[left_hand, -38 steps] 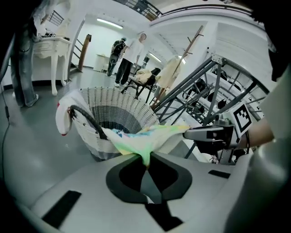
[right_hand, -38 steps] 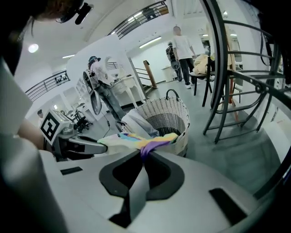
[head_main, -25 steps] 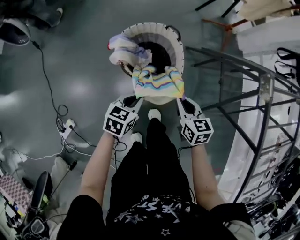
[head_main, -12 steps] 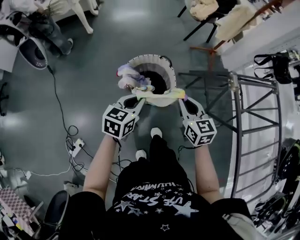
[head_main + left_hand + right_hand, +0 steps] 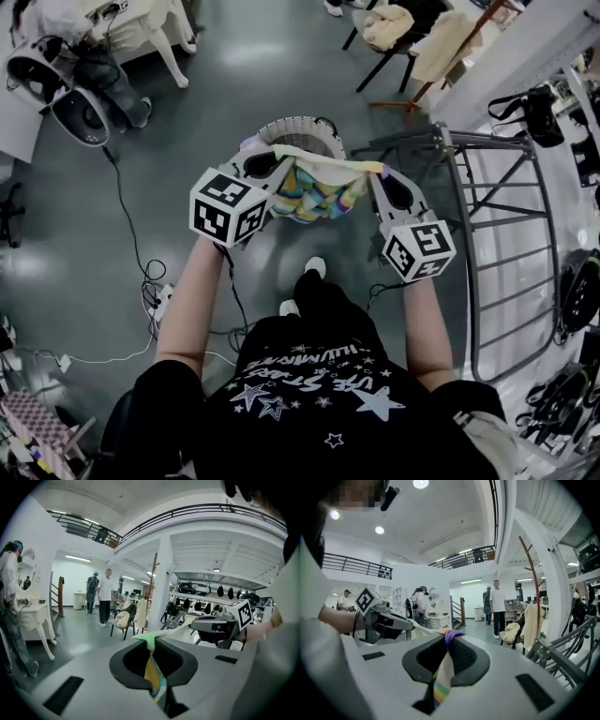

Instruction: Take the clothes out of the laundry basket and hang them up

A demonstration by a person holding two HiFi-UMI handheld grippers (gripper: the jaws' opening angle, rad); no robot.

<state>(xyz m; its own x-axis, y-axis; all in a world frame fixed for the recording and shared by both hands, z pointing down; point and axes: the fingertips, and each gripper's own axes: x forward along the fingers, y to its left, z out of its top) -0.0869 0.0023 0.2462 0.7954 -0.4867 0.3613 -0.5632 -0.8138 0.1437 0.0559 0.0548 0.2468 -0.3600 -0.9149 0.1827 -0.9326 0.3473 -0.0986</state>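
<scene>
A rainbow-striped garment (image 5: 319,190) hangs stretched between my two grippers, high above the round white laundry basket (image 5: 298,132) on the floor. My left gripper (image 5: 270,169) is shut on the garment's left top corner, and the cloth (image 5: 153,667) runs down between its jaws. My right gripper (image 5: 375,178) is shut on the right top corner, where the striped cloth (image 5: 445,667) is pinched between its jaws. More clothes (image 5: 249,144) show at the basket's left rim, mostly hidden behind the left gripper.
A grey metal drying rack (image 5: 506,234) stands at the right, next to my right gripper. Cables (image 5: 131,253) and a power strip lie on the floor at the left. Chairs draped with cloth (image 5: 412,37) stand beyond the basket. People stand in the distance (image 5: 104,597).
Both grippers have risen with the striped garment, lifting it from the basket's rim to hang free above it. The view has widened as the head came up.
</scene>
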